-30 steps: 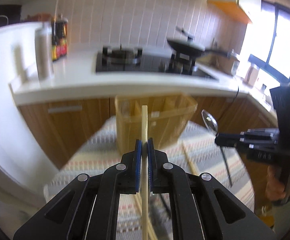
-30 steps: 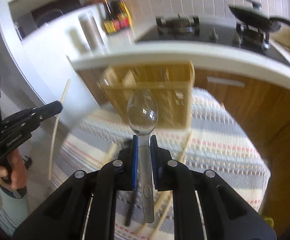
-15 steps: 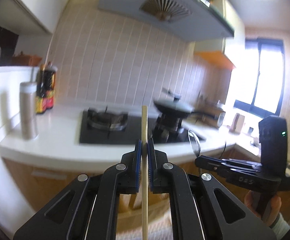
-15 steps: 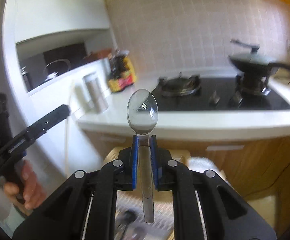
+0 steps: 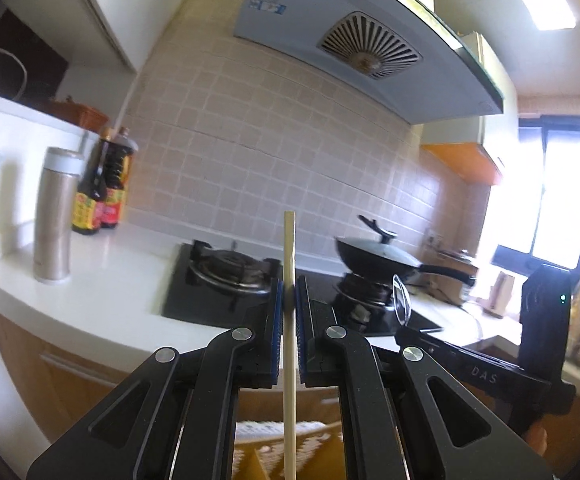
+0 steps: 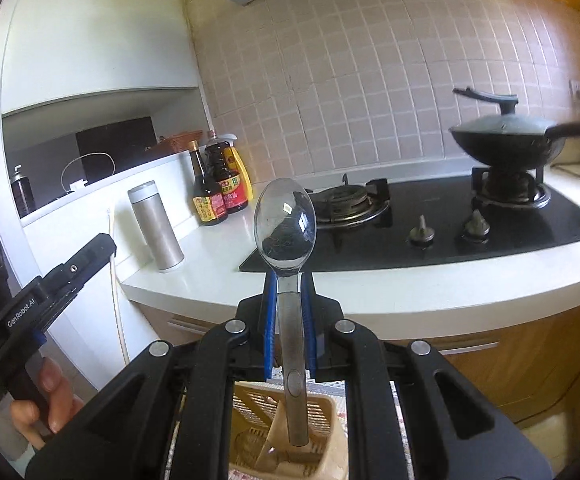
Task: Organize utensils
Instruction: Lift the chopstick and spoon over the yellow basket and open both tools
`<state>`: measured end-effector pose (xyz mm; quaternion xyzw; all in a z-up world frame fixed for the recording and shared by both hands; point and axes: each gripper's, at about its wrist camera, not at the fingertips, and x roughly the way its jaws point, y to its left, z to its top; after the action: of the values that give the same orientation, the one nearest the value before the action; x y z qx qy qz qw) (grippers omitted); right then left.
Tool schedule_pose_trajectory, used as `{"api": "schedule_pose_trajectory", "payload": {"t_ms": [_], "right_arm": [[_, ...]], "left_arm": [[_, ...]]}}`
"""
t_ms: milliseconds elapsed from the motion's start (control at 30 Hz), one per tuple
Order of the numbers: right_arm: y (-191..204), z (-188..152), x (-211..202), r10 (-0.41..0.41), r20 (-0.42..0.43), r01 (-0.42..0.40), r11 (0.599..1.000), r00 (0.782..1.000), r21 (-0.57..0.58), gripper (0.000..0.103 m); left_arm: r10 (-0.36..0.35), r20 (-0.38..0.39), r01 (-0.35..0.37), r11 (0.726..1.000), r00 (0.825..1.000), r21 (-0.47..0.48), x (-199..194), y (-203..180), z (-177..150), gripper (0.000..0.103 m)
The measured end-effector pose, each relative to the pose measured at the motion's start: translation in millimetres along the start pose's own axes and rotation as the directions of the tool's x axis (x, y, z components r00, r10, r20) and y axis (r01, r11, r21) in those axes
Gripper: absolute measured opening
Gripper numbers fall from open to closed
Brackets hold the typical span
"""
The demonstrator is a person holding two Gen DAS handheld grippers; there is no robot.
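Note:
My left gripper (image 5: 289,300) is shut on a pale wooden chopstick (image 5: 289,344) held upright, its lower end reaching down toward the tan utensil basket (image 5: 262,464) at the bottom edge. My right gripper (image 6: 288,300) is shut on a metal spoon (image 6: 286,224), bowl up, with the handle end hanging over a compartment of the tan slotted basket (image 6: 330,440) below. The right gripper with the spoon also shows in the left wrist view (image 5: 402,304). The left gripper with its chopstick also shows in the right wrist view (image 6: 102,248).
A white counter (image 6: 370,292) carries a black gas hob (image 6: 430,220), a lidded wok (image 6: 506,140), a steel flask (image 6: 156,226) and sauce bottles (image 6: 218,192). Wooden cabinet fronts (image 6: 510,360) stand behind the basket. A striped cloth (image 5: 266,432) lies under the basket.
Both grippers have tilted upward, so the views swung from the basket and striped cloth to the hob and wall. The chopstick and spoon stay gripped, now standing upright over the basket.

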<state>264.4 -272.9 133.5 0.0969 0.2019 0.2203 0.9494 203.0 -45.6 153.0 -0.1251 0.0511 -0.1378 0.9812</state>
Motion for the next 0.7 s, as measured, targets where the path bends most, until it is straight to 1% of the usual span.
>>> {"api": "schedule_pose_trajectory", "payload": {"t_ms": [100, 200, 300, 400, 533, 567, 600, 633, 667, 700], "right_arm": [[3, -9, 11, -0.005, 0.005, 0.005, 1.000, 1.000, -0.028, 0.010], [8, -20, 19, -0.016, 0.002, 0.016, 0.998, 1.000, -0.068, 0.010], [10, -30, 25, -0.015, -0.008, 0.014, 0.996, 1.000, -0.093, 0.010], [10, -39, 23, -0.031, 0.013, 0.032, 0.993, 0.999, -0.110, 0.010], [10, -48, 20, -0.020, -0.006, 0.019, 0.992, 1.000, -0.121, 0.011], [9, -49, 19, -0.009, -0.017, 0.007, 0.993, 1.000, -0.115, 0.014], [8, -51, 17, 0.007, -0.034, -0.010, 0.994, 0.999, -0.105, 0.016], [7, -52, 15, 0.012, -0.039, -0.016, 0.995, 0.999, -0.096, 0.023], [7, -53, 10, 0.013, -0.036, -0.016, 0.996, 0.999, -0.086, 0.034], [6, -54, 4, 0.007, -0.032, -0.010, 0.997, 0.999, -0.080, 0.038]], "left_arm": [[0.031, 0.020, -0.031, 0.999, 0.999, 0.015, 1, 1, -3, 0.004], [0.089, 0.057, -0.091, 0.995, 0.994, 0.050, 2, 3, -8, 0.004], [0.111, 0.062, -0.116, 0.991, 0.992, 0.070, 5, 4, -15, 0.004], [0.111, 0.058, -0.116, 0.989, 0.992, 0.088, 8, 4, -22, 0.004], [0.089, 0.031, -0.092, 0.992, 0.995, 0.088, 7, 7, -27, 0.006], [0.085, 0.025, -0.086, 0.993, 0.996, 0.082, 6, 9, -28, 0.008], [0.079, 0.013, -0.080, 0.994, 0.997, 0.076, 5, 10, -27, 0.017], [0.075, 0.006, -0.076, 0.995, 0.997, 0.070, 2, 11, -27, 0.025], [0.075, 0.003, -0.075, 0.995, 0.997, 0.066, -1, 11, -27, 0.028], [0.076, 0.001, -0.076, 0.995, 0.997, 0.063, -5, 11, -27, 0.035]]}}
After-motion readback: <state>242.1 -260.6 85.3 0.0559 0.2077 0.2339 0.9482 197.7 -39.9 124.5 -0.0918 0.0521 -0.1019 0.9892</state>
